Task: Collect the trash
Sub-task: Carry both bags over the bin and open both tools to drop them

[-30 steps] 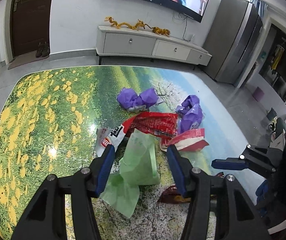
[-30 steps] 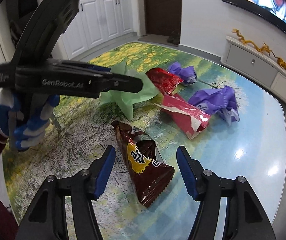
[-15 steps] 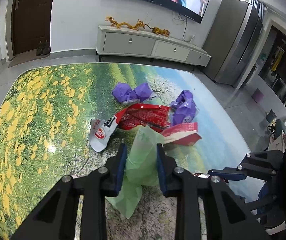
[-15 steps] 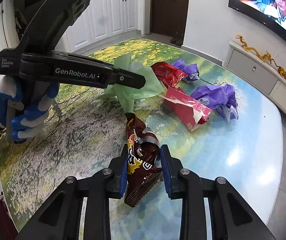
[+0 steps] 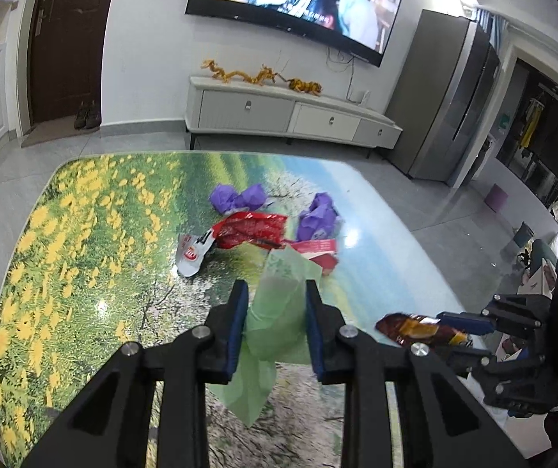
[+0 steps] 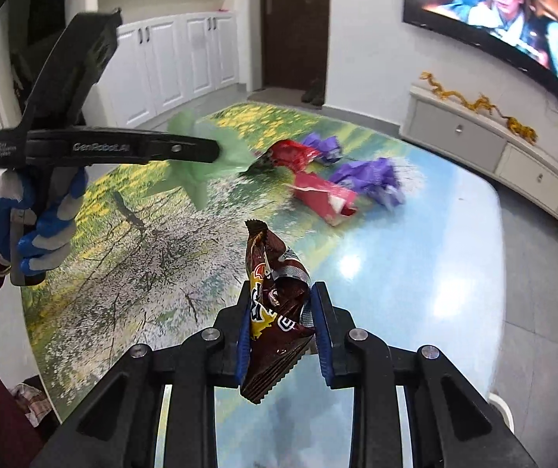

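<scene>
My left gripper is shut on a thin green plastic bag and holds it above the table; it also shows in the right wrist view. My right gripper is shut on a brown snack wrapper, lifted off the table; the wrapper also shows in the left wrist view. On the table lie a red wrapper, a red and white packet, a white wrapper and two purple crumpled wrappers.
The table has a glossy flower-landscape top. Behind it stand a white TV cabinet, a wall TV and a grey fridge. A dark door is at the back left.
Both grippers closed, the left on the green bag and the right on the brown wrapper, and both have lifted their loads up off the table.
</scene>
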Motion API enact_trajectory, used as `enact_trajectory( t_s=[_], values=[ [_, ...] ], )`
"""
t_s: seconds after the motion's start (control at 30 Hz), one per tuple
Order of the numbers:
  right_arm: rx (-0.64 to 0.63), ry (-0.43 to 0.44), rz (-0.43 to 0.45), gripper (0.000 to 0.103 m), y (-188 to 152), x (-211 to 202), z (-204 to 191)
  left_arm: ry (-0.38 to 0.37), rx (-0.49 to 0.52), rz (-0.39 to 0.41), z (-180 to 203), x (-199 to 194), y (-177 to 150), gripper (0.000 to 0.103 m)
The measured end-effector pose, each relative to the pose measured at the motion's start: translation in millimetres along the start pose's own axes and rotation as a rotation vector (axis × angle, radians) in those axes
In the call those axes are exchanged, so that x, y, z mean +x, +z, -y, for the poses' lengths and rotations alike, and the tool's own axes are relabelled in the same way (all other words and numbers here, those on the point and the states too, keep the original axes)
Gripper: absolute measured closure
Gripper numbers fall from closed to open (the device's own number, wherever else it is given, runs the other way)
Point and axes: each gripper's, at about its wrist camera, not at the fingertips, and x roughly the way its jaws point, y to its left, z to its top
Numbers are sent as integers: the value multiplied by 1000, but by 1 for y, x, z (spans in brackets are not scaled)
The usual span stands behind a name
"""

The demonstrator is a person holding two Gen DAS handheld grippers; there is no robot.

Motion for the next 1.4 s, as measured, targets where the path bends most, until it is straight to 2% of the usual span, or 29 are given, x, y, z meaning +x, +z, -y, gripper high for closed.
enact_trajectory(
  t_s=[0.27,0.53,0.77,1.1,1.27,1.4],
  values=[
    [120,-74,95,76,-15,-52,31,-48,59,49,45,-26,9,77],
    [311,-189,177,75,-51,-101,87,-126,132,29,104,-15,22,77],
    [493,-259,179,75,-93,-114,146,-207,239,-43,181,28,31,77],
    [752,-280,102,75,-163,-94,216,-295,392,-202,294,111,18,77],
    [856,-287,71,74,-194,-84,244,-324,415,-289,335,156,9,77],
    [920,-291,46,73,-216,-78,262,-339,397,-357,357,192,4,76]
  ],
)
